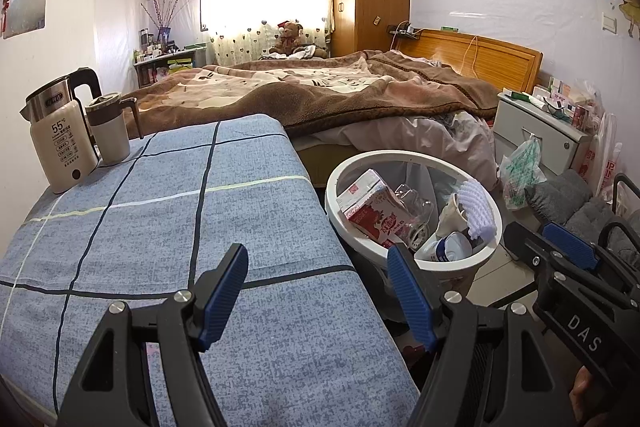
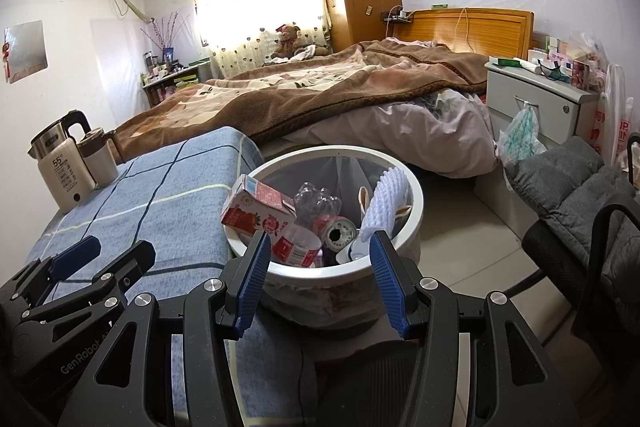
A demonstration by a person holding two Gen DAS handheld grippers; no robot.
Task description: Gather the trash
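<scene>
A white round trash bin (image 1: 448, 263) (image 2: 416, 203) stands on the floor between the blue-clothed table and the bed. It holds a red-and-white carton (image 1: 368, 207) (image 2: 256, 207), a crushed clear bottle (image 2: 316, 203), a can (image 2: 340, 231) and white foam netting (image 1: 478, 207) (image 2: 384, 199). My left gripper (image 1: 320, 259) is open and empty above the table's right edge. My right gripper (image 2: 320, 247) is open and empty just in front of the bin. Each gripper shows in the other's view, the right one (image 1: 560, 247) and the left one (image 2: 108, 251).
A table with a blue checked cloth (image 1: 180, 227) (image 2: 140, 203) carries a kettle (image 1: 60, 139) and a mug (image 1: 110, 131) at its far left. Behind are a bed with a brown blanket (image 1: 320, 87), a nightstand (image 2: 552, 107) and a grey padded chair (image 2: 580, 203).
</scene>
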